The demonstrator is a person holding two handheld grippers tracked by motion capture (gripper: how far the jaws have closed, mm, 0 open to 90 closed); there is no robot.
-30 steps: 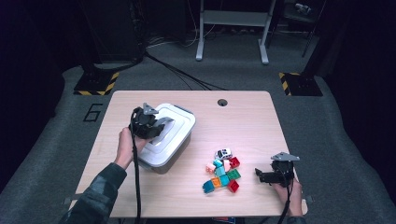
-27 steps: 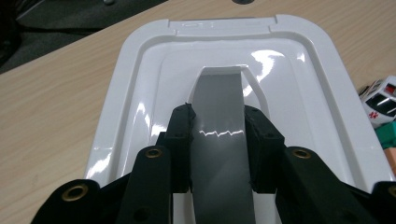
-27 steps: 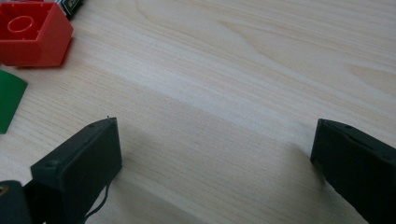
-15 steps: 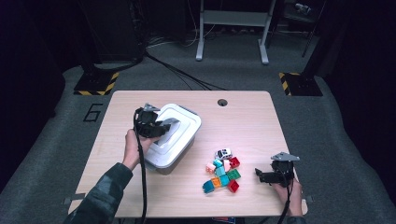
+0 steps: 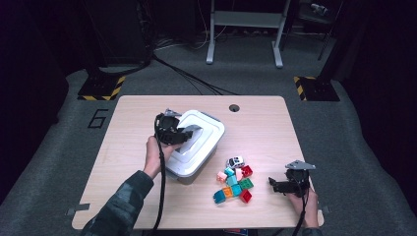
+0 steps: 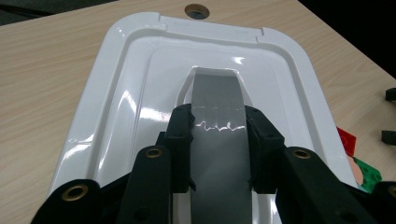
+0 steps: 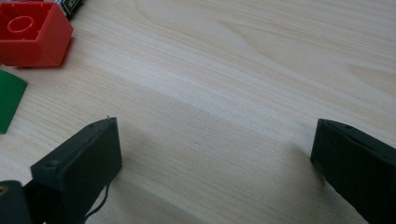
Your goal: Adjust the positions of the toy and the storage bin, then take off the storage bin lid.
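two grippers are at work, each doing a different job. the left gripper (image 6: 218,135) is pinched on the grey handle (image 6: 218,100) that arches over the middle of the white lid (image 6: 121,93), one jaw pressed on either side of the strap; gripping it across its width gives a firm hold for lifting or steadying the lid without touching the glossy plastic. in the high view the left gripper (image 5: 183,133) reaches over the box (image 5: 199,160), which sits left of centre on the table (image 5: 275,123), turned at an angle to its edges. the lid looks seated on the box, so i judge it is either about to come off or being pressed home; i cannot tell which.

the right gripper (image 5: 279,186) rests low near the table's front right corner, well apart from the box, its jaws spread wide over bare wood with nothing between them. it waits just beside the pile of blocks (image 5: 235,184), probably so it can pick one once the box is open. a red block (image 7: 32,35) and a green block (image 7: 9,105) lie ahead of it. a small toy car (image 5: 235,161) sits between blocks and box.
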